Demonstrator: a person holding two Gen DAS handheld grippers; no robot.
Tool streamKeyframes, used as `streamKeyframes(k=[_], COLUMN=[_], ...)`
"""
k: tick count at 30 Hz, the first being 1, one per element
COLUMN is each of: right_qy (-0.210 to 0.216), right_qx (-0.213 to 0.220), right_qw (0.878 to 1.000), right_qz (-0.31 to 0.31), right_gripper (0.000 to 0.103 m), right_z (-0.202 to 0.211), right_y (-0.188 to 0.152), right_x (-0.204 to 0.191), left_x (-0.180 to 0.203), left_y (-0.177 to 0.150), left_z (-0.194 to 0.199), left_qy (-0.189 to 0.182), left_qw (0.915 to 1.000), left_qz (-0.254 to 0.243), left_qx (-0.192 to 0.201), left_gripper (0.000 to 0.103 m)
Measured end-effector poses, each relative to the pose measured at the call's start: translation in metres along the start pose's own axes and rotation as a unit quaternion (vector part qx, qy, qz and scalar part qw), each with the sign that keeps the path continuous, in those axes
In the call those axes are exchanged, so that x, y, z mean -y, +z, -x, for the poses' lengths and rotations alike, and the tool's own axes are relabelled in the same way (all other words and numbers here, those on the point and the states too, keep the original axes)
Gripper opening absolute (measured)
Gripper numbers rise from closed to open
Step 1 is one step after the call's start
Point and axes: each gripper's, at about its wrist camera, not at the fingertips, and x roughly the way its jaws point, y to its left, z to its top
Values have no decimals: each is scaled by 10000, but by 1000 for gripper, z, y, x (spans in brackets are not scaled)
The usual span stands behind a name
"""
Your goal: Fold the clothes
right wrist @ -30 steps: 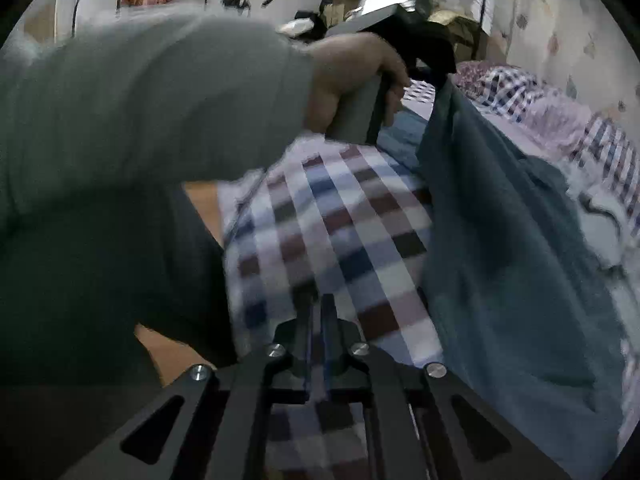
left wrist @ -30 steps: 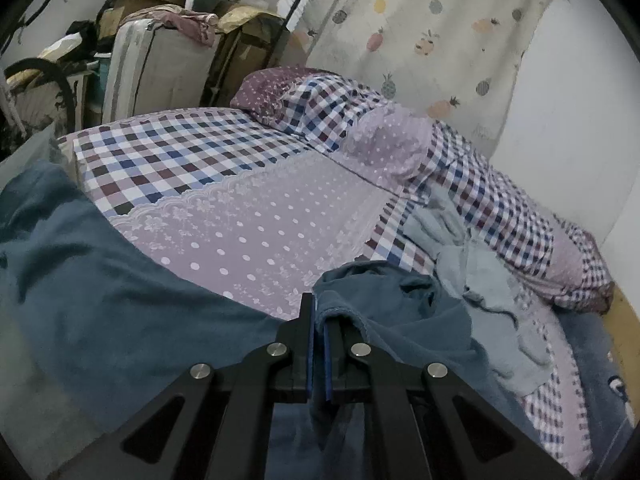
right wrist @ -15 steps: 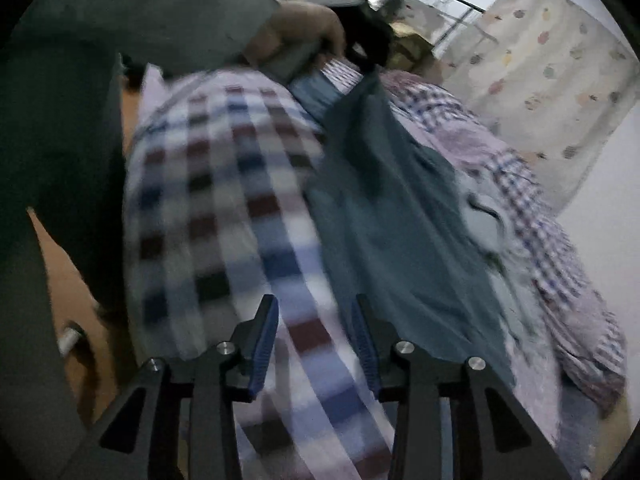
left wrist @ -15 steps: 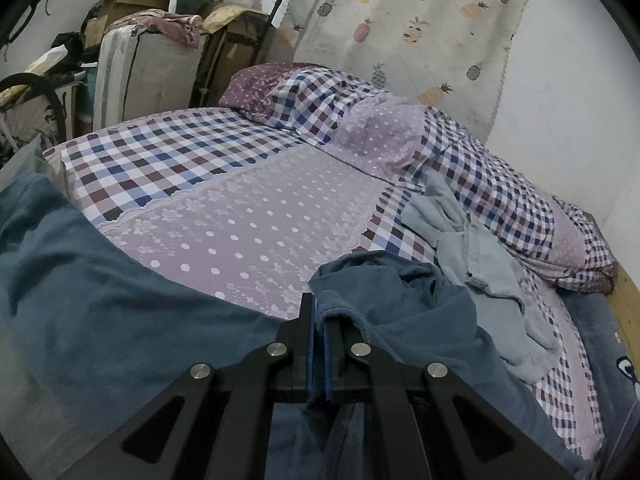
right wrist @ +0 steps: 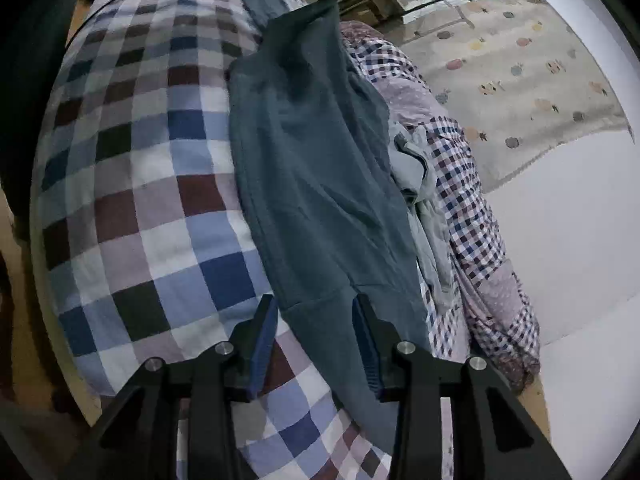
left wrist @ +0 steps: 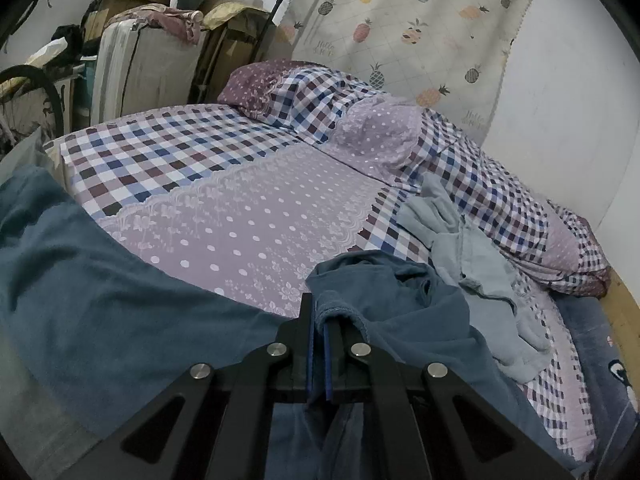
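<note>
One checked bed (left wrist: 168, 152) filled both views. One dark blue garment (right wrist: 320, 168) lay across frame centre, one pale garment (left wrist: 472, 248) right. Left tongs (left wrist: 319, 320) pinched the blue hem; right tongs (right wrist: 316, 320) gaped around its edge. The garment's lower end was cut off.

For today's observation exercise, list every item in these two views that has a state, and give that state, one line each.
Left gripper: shut on the blue garment's edge.
Right gripper: open, fingers either side of the garment's lower part.
Blue garment: stretched lengthwise across the bed, partly crumpled.
Pale grey garment: crumpled, unfolded.
Bed: sheet spread, quilt bunched along the wall.
</note>
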Motion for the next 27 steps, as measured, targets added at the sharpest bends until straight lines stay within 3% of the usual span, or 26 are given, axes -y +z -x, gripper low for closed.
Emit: streamKeyframes(k=[8,10,12,17,20,27], right_qy=[-316,-541,-872,-1407,-1313,-1528], right_qx=[-126,-111,-103,-154,-215,-199], right_qw=[9970,9958,9943,9892,9899,9860], right_qz=[699,726,611,394,482,640], right_gripper=[43,50,65,64,64,65], right_z=[-15,-19,-21,-16,-8,-21], right_y=[7,9,10,7,5,17], right_x=[-19,-19,-17,-12,-19,-28], left_x=[-5,-5,-5,-7,-7,-6], left_y=[0,0,1,1,2,1], left_z=[2,3,4,6,7,10], left_qy=[-106,-133,-154,-188,-219,-244], left_qw=[9999,9998,9998,9996,9995,9995], left_qz=[118,134,132,193,203,190], left_qx=[-63,-65,-62,-61,-55,-14], left_gripper=[2,2,2,2,2,2])
